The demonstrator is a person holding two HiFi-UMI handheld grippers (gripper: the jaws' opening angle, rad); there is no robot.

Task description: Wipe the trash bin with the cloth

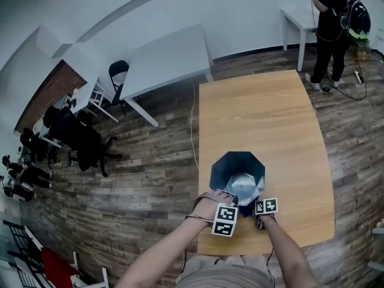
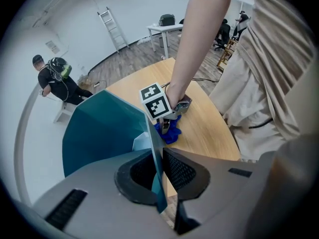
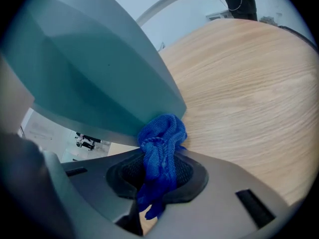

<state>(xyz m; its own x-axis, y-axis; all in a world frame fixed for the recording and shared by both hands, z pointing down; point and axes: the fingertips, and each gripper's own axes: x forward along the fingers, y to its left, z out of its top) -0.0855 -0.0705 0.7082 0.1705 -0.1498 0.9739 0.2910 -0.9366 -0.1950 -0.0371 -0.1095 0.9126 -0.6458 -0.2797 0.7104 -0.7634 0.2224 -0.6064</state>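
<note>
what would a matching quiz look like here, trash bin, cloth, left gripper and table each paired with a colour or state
Column one:
1. trash bin
2. cloth
3. left gripper
4. table

Column two:
a. blue, bunched between the jaws of the right gripper
b. light wood top
c. teal, with flat facets
d. clamped on the bin's thin wall

Pairs: 1-c, 2-a, 3-d, 4-b
</note>
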